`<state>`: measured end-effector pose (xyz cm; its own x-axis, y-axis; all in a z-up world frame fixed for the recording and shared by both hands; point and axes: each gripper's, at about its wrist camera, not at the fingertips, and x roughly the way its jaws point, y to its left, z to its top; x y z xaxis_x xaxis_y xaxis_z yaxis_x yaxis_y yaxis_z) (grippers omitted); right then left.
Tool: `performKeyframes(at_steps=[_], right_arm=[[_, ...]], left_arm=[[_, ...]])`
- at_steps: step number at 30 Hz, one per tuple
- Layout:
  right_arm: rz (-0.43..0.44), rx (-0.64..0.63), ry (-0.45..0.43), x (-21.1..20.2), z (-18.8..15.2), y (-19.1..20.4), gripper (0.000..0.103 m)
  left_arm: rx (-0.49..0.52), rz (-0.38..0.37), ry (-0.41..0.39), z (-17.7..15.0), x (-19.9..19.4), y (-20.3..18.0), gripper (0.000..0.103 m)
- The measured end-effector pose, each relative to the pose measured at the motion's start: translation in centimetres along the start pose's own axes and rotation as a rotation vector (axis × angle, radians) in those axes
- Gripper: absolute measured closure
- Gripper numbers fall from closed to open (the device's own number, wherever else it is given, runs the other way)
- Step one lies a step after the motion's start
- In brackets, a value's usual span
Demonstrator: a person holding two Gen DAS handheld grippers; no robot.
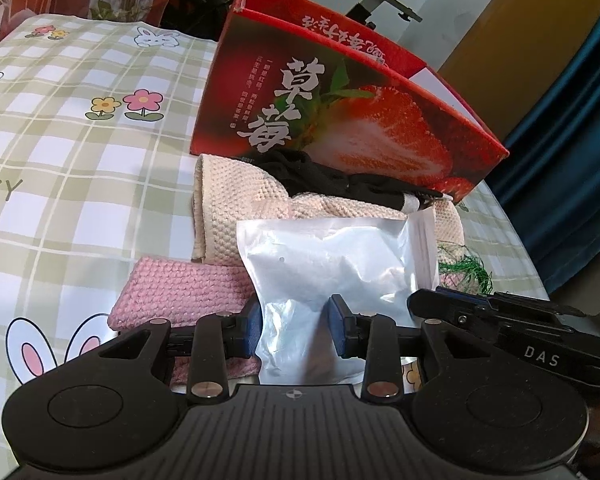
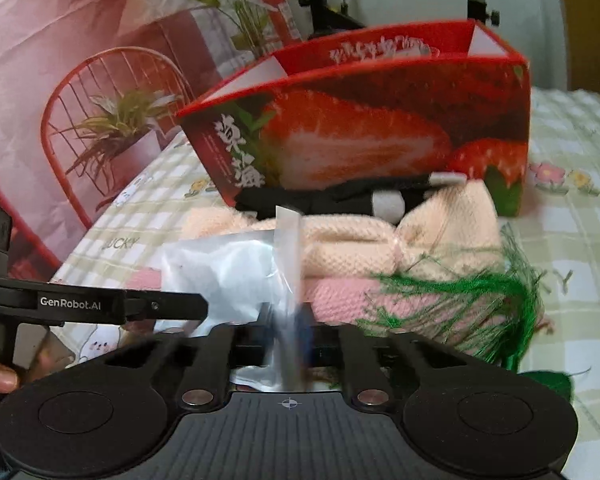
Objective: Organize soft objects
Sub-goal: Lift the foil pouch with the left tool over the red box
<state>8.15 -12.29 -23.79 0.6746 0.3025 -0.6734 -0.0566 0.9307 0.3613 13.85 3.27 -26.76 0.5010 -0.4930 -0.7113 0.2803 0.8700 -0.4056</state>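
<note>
Left gripper: blue pads pressed into either side of the silver pouch's lower half — clamped on it, the foil pinched in between them.
Right gripper: jaws drawn close together on the pouch's clear edge flap; this view is motion-blurred, so the exact contact is hard to read.
Silver foil pouch: crinkled, held upright in front of the towels, one gripper on each end.
Cream knit towel: folded, lying at the foot of the box, behind the pouch.
Pink knit cloth: folded, just in front of and below the cream towel, partly behind the pouch.
Black fabric item: draped on top of the cream towel, against the box front, with a small white part at one end.
Green fringe: loose strands spilling over the pink cloth's right end.
Strawberry box: red, open-topped, standing behind the pile.
Tablecloth: green-and-white check with flowers and rabbits — under everything.
</note>
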Motion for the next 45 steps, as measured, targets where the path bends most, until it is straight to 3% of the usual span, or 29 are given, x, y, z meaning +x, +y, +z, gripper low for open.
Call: performKeyframes(at_steps=[14,20,27,35,45], right_arm=[[0.035,-0.013,-0.107,-3.2,1.6,0.9,0.094],[0.027,-0.016,-0.156,-4.6,3.4,1.0,0.094],[0.02,-0.031,-0.221,-6.2,6.3,1.0,0.094],[0.015,-0.039,-0.268,-6.3,11.0,-0.1,0.094],[-0.027,-0.056,-0.263,-3.7,16.2,-2.3,0.094]], left_arm=[[0.025,-0.045,-0.13,1.6,-4.3,-1.3,0.066],[0.106,-0.046,-0.182,3.6,-6.3,-3.7,0.066],[0.106,-0.082,-0.219,6.5,-7.3,-4.7,0.066],[0.143,-0.097,-0.263,10.7,-6.7,-6.1,0.066],[0.133,-0.104,-0.247,15.6,-3.7,-5.9,0.066]])
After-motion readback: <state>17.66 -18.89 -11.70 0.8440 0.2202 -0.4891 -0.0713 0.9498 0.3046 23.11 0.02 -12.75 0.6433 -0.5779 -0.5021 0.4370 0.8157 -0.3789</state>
